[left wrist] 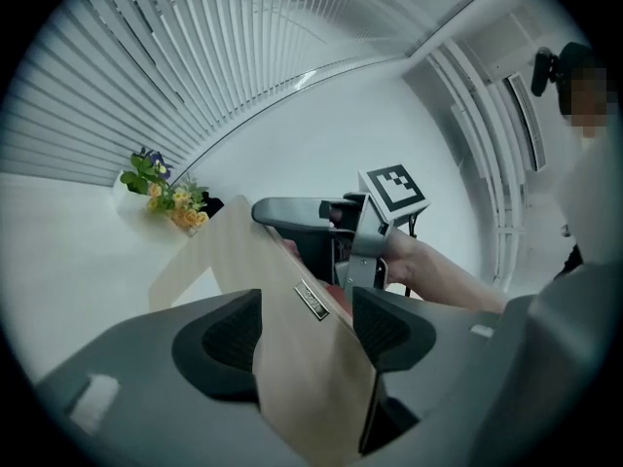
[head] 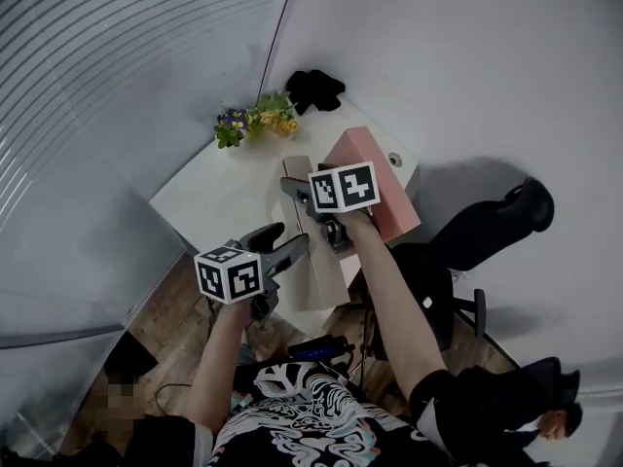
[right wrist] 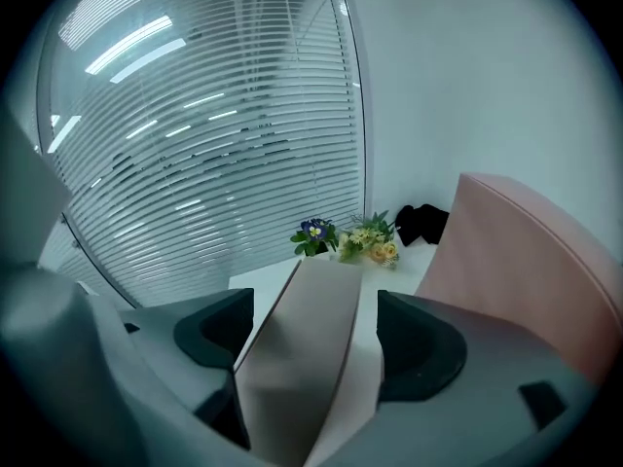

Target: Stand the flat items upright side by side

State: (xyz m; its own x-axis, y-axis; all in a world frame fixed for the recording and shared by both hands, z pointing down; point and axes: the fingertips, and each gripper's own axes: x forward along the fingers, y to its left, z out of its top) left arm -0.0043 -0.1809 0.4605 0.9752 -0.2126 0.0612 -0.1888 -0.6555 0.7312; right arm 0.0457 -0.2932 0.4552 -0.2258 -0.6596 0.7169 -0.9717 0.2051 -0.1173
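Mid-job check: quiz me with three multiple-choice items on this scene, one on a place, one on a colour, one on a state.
1. Where are the flowers? A. far corner of the table B. its near edge C. its middle
2. What colour is the flat item beside the tan flat item? A. blue B. pink C. green
3. The left tongs are: A. open and empty B. out of view C. shut on the tan flat item
Answers: 1 A, the head view shows them at the far corner. 2 B, the pink flat item stands next to it. 3 C, it fills the gap between the pads.
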